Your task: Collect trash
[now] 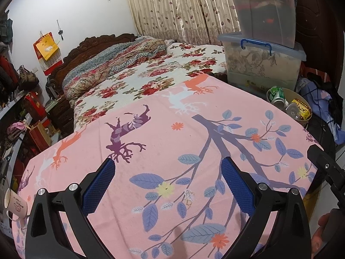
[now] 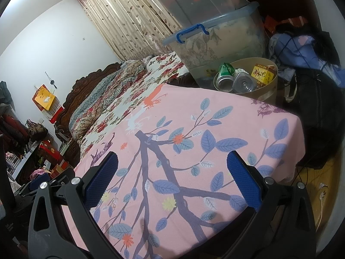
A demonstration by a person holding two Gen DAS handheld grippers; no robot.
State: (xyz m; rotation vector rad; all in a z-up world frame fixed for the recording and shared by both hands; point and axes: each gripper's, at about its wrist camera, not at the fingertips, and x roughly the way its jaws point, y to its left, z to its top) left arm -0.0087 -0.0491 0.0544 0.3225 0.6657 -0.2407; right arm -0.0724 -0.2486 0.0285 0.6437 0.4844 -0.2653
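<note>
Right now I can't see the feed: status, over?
Left gripper open, empty. Right gripper open, empty. Can, bottle, yellow box in bin. Pink cloth shows no trash.

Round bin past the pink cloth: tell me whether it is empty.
No: the round bin already holds a green can, a clear plastic bottle and a yellow box.

**Colours and Patterns**

Pink cloth (image 2: 194,116) printed with blue-grey leaves, dark purple branches, orange and yellow flowers, purple, orange and white deer. White bedsheet (image 1: 151,82) covered in red roses. Beige curtain (image 1: 172,6) with brown leaf print. Tan bin (image 2: 267,95) holding green can (image 2: 226,70), yellow box (image 2: 264,74). Blue pads (image 1: 99,185), black frame on left gripper (image 1: 168,183).
</note>
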